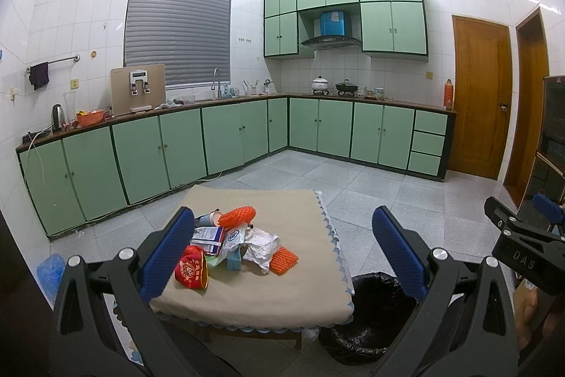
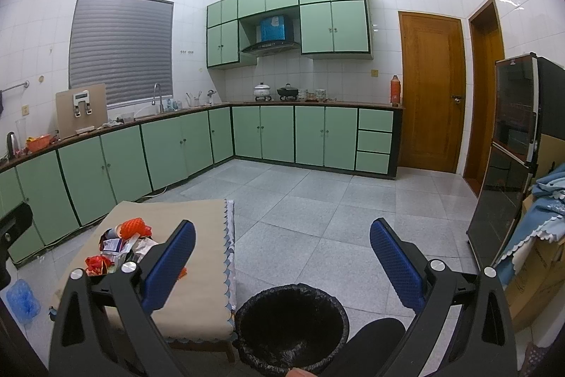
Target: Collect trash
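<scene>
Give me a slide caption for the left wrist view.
Open left gripper faces trash pile on low table, bin beside.

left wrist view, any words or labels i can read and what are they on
"DAS": embossed on the black body of the right gripper at the frame's right edge.
Red packet: gold characters and a round emblem, too blurred to read.
Blue-and-white wrapper: print too small.
Clear bag: blue logo, unreadable.

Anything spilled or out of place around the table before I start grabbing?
Nothing spilled. The trash pile sits on the table; the lined bin stands upright beside it. Only oddity: a crumpled blue bag on the floor.
</scene>
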`<state>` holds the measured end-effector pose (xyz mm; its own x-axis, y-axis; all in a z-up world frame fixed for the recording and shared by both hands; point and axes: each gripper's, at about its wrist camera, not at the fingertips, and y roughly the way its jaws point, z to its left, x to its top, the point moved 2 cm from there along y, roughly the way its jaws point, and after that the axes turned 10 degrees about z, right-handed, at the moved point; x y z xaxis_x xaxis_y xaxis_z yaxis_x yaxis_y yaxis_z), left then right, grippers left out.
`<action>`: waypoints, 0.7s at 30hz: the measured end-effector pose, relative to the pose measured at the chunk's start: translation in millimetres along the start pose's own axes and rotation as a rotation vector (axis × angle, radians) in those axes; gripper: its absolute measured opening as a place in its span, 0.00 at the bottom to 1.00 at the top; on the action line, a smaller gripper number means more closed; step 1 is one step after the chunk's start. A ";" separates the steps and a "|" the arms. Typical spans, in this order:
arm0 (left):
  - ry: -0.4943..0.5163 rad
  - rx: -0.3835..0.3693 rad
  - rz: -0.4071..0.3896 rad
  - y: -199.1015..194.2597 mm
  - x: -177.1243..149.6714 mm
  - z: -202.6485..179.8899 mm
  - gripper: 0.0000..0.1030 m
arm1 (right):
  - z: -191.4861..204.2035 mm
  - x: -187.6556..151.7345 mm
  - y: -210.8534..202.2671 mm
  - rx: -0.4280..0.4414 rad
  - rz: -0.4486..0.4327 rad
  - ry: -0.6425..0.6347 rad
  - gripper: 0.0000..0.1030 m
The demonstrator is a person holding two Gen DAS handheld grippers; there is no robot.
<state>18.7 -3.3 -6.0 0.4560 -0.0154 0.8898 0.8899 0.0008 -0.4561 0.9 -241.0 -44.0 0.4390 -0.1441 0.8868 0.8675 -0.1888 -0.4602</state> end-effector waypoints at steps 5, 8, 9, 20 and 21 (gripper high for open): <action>0.002 0.000 0.000 0.5 -0.8 0.0 0.95 | -2.6 2.8 -0.1 -0.001 0.001 0.000 0.94; 0.001 0.000 0.000 0.6 -0.8 0.1 0.95 | -1.6 0.4 1.6 0.000 0.003 -0.003 0.94; 0.001 0.000 0.000 0.7 -0.9 0.1 0.95 | -1.7 0.5 1.7 0.001 0.003 -0.003 0.94; 0.001 -0.001 0.003 3.3 -3.7 -0.2 0.95 | -1.9 -0.3 1.8 0.000 0.003 -0.006 0.94; 0.001 -0.001 0.003 3.9 -4.7 -0.4 0.95 | -2.0 -0.4 1.7 0.000 0.004 -0.007 0.94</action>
<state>20.0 -3.6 -11.9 0.4586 -0.0165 0.8885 0.8886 0.0000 -0.4586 1.8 -243.3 -45.3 0.4444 -0.1383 0.8851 0.8656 -0.1882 -0.4640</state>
